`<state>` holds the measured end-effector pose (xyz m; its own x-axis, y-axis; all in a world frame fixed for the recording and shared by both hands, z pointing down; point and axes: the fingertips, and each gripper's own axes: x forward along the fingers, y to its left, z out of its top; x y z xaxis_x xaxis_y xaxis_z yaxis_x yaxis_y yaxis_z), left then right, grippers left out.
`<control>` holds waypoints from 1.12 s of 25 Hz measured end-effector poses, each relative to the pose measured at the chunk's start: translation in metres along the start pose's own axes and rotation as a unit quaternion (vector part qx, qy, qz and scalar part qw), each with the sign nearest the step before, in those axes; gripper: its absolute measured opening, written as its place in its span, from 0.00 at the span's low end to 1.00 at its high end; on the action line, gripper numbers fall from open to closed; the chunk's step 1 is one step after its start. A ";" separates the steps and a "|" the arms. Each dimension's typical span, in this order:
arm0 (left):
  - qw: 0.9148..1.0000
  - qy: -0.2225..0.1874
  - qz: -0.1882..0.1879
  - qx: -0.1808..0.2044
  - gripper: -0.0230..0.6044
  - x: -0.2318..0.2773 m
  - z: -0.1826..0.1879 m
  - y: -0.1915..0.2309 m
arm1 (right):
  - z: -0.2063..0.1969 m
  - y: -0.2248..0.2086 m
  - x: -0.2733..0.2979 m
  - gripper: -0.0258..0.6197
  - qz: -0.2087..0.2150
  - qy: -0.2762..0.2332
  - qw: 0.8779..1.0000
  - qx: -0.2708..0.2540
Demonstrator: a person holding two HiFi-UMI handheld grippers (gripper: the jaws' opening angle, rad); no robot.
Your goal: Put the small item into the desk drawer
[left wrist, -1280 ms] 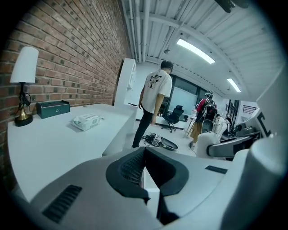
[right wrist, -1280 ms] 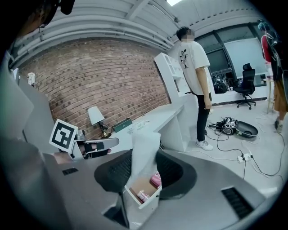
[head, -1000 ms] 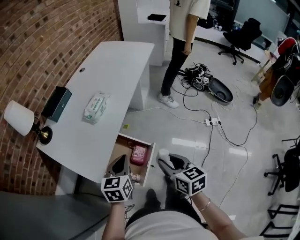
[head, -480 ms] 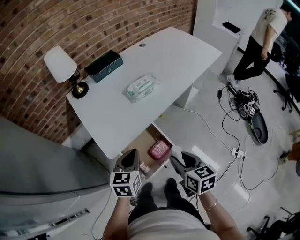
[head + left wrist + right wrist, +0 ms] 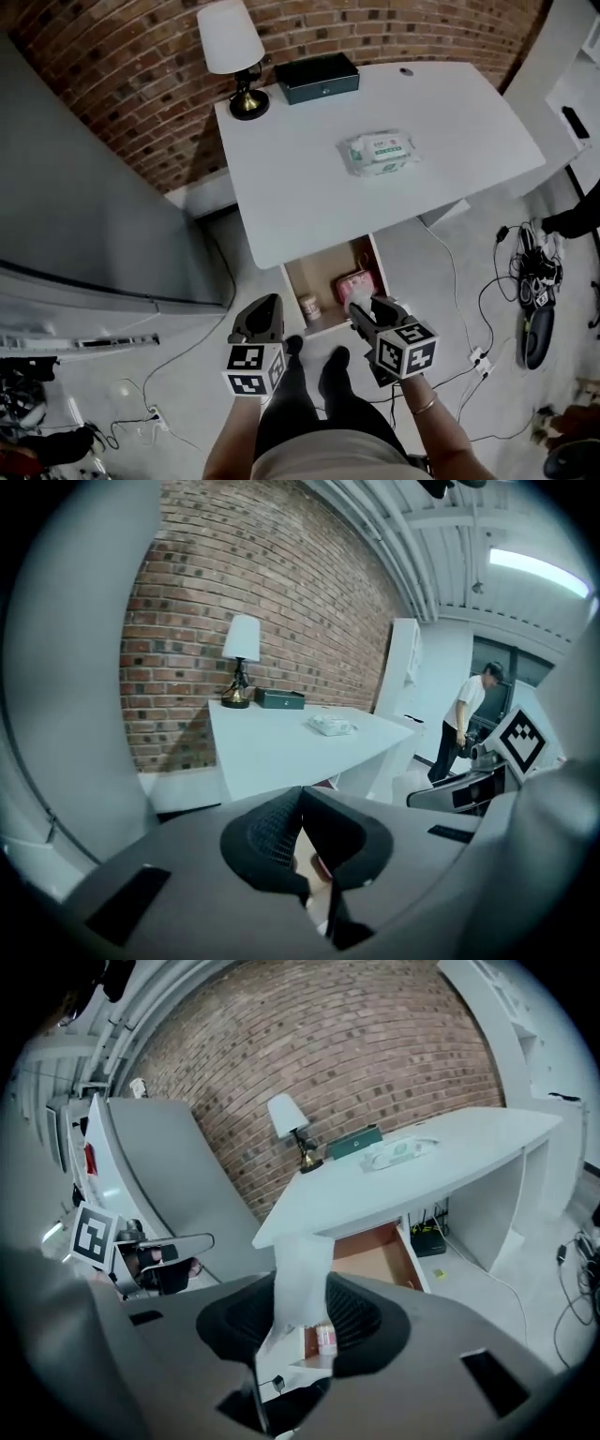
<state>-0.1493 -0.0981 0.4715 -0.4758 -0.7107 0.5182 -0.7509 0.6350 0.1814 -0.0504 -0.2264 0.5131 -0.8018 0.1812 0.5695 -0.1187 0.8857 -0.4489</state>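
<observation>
Under the white desk (image 5: 309, 197) the desk drawer (image 5: 323, 274) stands pulled out, with a pink item (image 5: 354, 284) and a small bottle (image 5: 308, 307) inside. Just in front of it my right gripper (image 5: 359, 307) is shut on a thin white packet (image 5: 300, 1279), which stands up between the pads in the right gripper view. The drawer (image 5: 370, 1251) and bottle (image 5: 325, 1338) show beyond the packet. My left gripper (image 5: 265, 305) hangs beside the drawer's left corner. Its pads (image 5: 272, 832) meet at the tips, with nothing between them.
A lamp (image 5: 230, 47), a dark box (image 5: 316, 77) and a pack of wipes (image 5: 380, 153) sit on the desk. A grey partition (image 5: 94, 206) stands to the left, against the brick wall. Cables (image 5: 530, 281) lie on the floor at right, where a person (image 5: 464, 719) stands.
The view has swung round so the desk now lies straight ahead. Both grippers have moved with it and sunk a little, staying in front of the open drawer. The right still holds the packet.
</observation>
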 end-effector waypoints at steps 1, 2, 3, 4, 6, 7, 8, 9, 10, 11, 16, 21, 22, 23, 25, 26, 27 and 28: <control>1.000 0.000 0.011 -0.007 0.07 -0.004 -0.005 0.008 | -0.004 0.003 0.010 0.29 0.007 0.010 1.000 -0.004; 1.000 0.000 0.022 -0.014 0.07 -0.007 -0.010 0.016 | -0.009 0.006 0.021 0.29 0.014 0.020 1.000 -0.005; 0.999 0.000 0.032 -0.021 0.07 -0.011 -0.015 0.025 | -0.013 0.010 0.032 0.29 0.020 0.030 0.999 -0.005; 0.999 0.000 0.042 -0.029 0.07 -0.015 -0.019 0.034 | -0.018 0.013 0.044 0.29 0.026 0.040 0.999 -0.003; 0.997 -0.001 0.062 -0.042 0.07 -0.021 -0.029 0.052 | -0.026 0.019 0.067 0.29 0.036 0.059 0.998 -0.003; 0.996 -0.001 0.071 -0.048 0.07 -0.024 -0.034 0.061 | -0.031 0.021 0.078 0.29 0.041 0.069 0.997 -0.005; 0.995 0.000 0.079 -0.052 0.07 -0.027 -0.040 0.070 | -0.035 0.024 0.088 0.29 0.044 0.078 0.996 -0.005; 0.995 0.002 0.087 -0.056 0.07 -0.029 -0.046 0.078 | -0.039 0.025 0.098 0.29 0.047 0.086 0.995 -0.005; 0.994 0.004 0.095 -0.060 0.07 -0.031 -0.052 0.086 | -0.043 0.026 0.107 0.29 0.048 0.093 0.995 -0.004; 0.993 0.005 0.101 -0.066 0.07 -0.032 -0.058 0.093 | -0.046 0.024 0.116 0.29 0.046 0.099 0.994 -0.006; 0.987 0.011 0.126 -0.095 0.07 -0.027 -0.085 0.122 | -0.059 0.009 0.160 0.29 0.026 0.131 0.990 -0.038; 0.984 0.021 0.136 -0.115 0.07 -0.015 -0.112 0.144 | -0.084 -0.008 0.203 0.29 0.005 0.161 0.985 -0.067; 0.983 0.022 0.136 -0.120 0.07 -0.013 -0.116 0.148 | -0.090 -0.010 0.212 0.29 0.000 0.166 0.984 -0.068; 0.983 0.023 0.135 -0.124 0.07 -0.011 -0.120 0.152 | -0.097 -0.012 0.221 0.29 -0.006 0.170 0.983 -0.069; 0.981 0.026 0.135 -0.133 0.07 -0.006 -0.128 0.159 | -0.108 -0.017 0.239 0.29 -0.021 0.180 0.981 -0.072; 0.981 0.028 0.136 -0.136 0.07 -0.003 -0.132 0.161 | -0.112 -0.020 0.247 0.29 -0.028 0.185 0.980 -0.076; 0.980 0.029 0.137 -0.139 0.07 -0.001 -0.135 0.164 | -0.115 -0.023 0.254 0.29 -0.033 0.189 0.978 -0.079; 0.980 0.030 0.139 -0.141 0.07 0.002 -0.139 0.167 | -0.119 -0.025 0.262 0.29 -0.037 0.193 0.977 -0.083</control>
<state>-0.2121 0.0489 0.6187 -0.6093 -0.4850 0.6273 -0.4362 0.8657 0.2456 -0.1878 -0.1500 0.7549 -0.5106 0.2338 0.8274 -0.0456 0.9536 -0.2977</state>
